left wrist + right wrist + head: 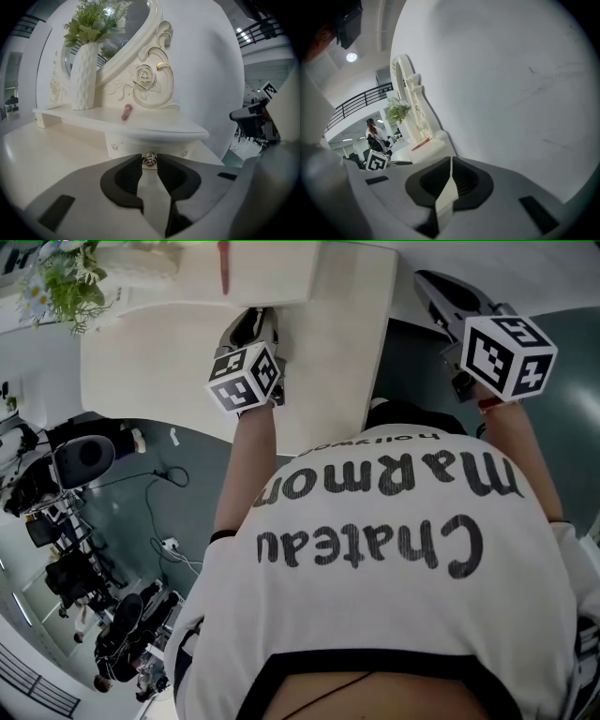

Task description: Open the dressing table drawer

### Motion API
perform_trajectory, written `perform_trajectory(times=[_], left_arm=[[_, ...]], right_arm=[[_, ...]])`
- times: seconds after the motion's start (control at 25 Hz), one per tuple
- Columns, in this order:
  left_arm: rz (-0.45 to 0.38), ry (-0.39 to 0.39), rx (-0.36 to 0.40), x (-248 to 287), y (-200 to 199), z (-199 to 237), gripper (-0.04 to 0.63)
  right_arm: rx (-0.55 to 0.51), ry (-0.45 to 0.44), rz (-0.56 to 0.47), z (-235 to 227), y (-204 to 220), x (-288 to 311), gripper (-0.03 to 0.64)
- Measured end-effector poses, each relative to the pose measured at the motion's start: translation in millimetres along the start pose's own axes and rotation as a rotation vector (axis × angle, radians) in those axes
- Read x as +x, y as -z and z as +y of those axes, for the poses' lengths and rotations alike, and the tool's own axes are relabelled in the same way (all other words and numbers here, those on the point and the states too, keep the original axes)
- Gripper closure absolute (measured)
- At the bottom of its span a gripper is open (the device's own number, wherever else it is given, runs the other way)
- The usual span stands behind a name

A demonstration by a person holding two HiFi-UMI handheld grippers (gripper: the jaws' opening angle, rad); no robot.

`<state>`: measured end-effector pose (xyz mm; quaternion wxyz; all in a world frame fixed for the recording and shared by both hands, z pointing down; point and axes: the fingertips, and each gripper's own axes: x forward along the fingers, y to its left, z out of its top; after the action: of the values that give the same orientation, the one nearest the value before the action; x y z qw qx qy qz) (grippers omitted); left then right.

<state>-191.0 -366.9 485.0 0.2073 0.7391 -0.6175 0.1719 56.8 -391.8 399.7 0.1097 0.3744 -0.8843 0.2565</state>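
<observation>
The cream dressing table (169, 362) stands before me against the wall. Its small drawer (126, 143) sits under a raised shelf and has a little metal knob (149, 160). My left gripper (149, 162) reaches over the tabletop and its two tips close on either side of that knob, touching it. In the head view the left gripper (255, 324) rests at the shelf's front. My right gripper (431, 282) hangs off the table's right edge, shut with nothing held. In its own view the right gripper (451, 161) points along the white wall (511, 93).
A white ribbed vase (86, 77) with flowers and a pink stick (126, 112) stand on the shelf below the carved mirror frame (150, 79). Left of the table on the floor are a chair (84, 456), cables and other equipment.
</observation>
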Motion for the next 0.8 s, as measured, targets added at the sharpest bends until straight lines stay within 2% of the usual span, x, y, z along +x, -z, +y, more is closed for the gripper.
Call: perform_trajectory(times=[0.32,0.8], left_arm=[[-0.011,0.021,0.019,1.6,2.8,-1.6,0.485],[0.018,0.024,0.016,0.9,5.4,2.2,0.488]], right_arm=[[0.006,0.007,-0.008,-0.4,-0.9,-7.2,0.584],[-0.003,0.005,-0.026,7.0,-9.8,-5.7,0.584]])
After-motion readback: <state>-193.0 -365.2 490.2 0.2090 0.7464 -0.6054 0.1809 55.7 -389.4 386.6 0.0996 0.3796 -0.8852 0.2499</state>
